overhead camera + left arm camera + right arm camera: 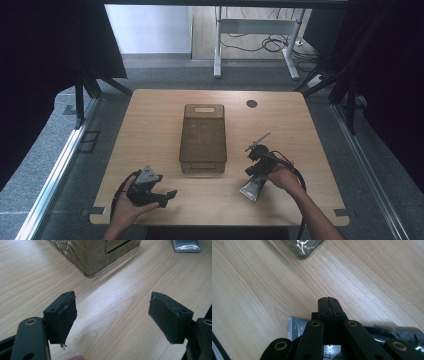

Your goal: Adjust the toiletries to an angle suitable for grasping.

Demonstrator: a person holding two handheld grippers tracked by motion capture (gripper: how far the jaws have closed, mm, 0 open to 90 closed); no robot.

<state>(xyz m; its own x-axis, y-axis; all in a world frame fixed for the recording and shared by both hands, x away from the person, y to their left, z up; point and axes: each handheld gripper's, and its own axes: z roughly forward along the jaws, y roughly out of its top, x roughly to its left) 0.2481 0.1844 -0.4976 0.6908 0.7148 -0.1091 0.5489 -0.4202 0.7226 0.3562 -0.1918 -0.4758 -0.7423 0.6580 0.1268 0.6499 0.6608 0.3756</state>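
**Entry: silver tube under the right gripper, lidded box at table centre**

Item 1. Crimped silver-and-black squeeze tube (252, 189), lying flat on the pale wooden table (150, 115) near its front edge, to the right of the box. In the right gripper view its silver crimped end (295, 326) and glossy black body (402, 332) pass beneath the linkage.

Item 2. Right gripper (328, 300), tilted over the tube, jaws pressed together with nothing seen between the tips. Whether any part of it touches the tube cannot be told.

Item 3. Left gripper (167, 195), resting low at the front left in the person's hand, jaws wide apart and empty; its black pads (63, 315) frame bare wood.

Item 4. Translucent smoke-brown rectangular plastic box (203, 137), lid on, slotted handle at each end, standing mid-table well apart from both grippers.

Handling note (judgement): the step appears to be taking up the tube. The right jaws would need to part first, then close across the tube's body rather than the thin crimp, squarely, so it does not twist or slide.

View comparison. The high view gives the layout: box, tube and both hands in relation. The left gripper view shows the box's near corner (95, 262) and, far off, the tube's silver end (186, 246). The right gripper view alone makes the closed jaw seam plain.
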